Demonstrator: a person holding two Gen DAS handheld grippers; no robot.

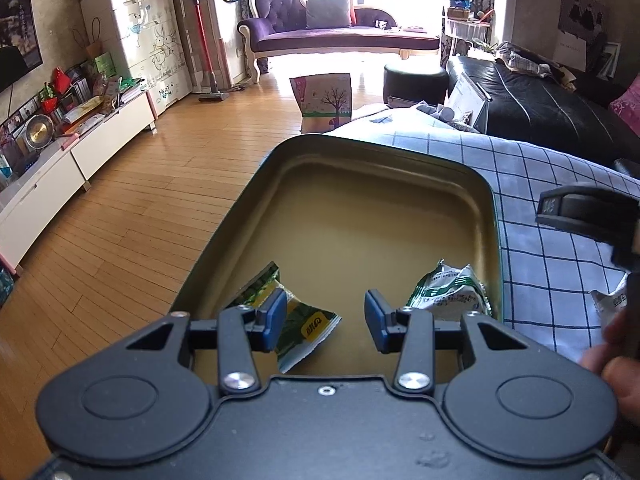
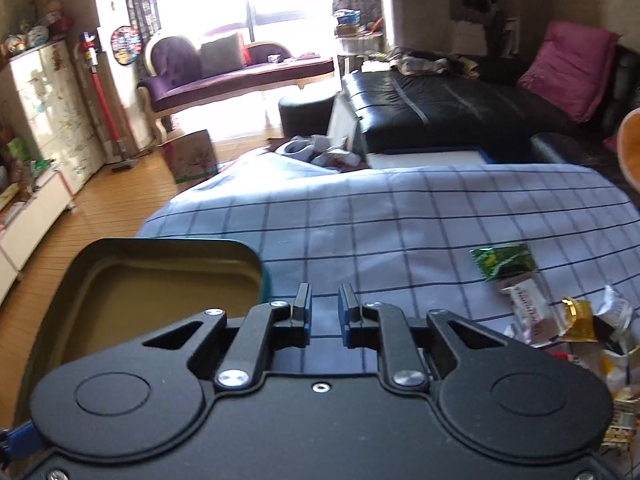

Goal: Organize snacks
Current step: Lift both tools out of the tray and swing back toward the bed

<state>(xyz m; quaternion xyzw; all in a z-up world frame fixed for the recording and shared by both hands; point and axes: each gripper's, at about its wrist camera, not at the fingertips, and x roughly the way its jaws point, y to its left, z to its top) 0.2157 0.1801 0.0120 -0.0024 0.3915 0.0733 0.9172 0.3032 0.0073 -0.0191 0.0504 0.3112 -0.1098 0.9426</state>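
A gold-lined metal tin [image 1: 360, 160] lies open on a checked tablecloth [image 1: 540, 280]. Inside it lie a green-and-yellow snack packet [image 1: 308, 328] at the near left and a green-and-white packet [image 1: 448, 294] at the near right. My left gripper [image 1: 326, 320] hovers open and empty over the tin's near end. My right gripper [image 2: 325, 312] is open by a narrow gap and empty, just right of the tin [image 2: 168, 248]. Loose snacks lie at the right: a green packet [image 2: 504, 262], a white packet [image 2: 532, 314] and a gold one [image 2: 578, 318].
The table's left edge drops to a wooden floor [image 1: 120, 208]. A black sofa [image 2: 440, 108] stands beyond the table, a purple chaise [image 1: 340, 36] by the window. A white packet [image 1: 608, 304] and the other gripper [image 1: 580, 208] show at the right of the left wrist view.
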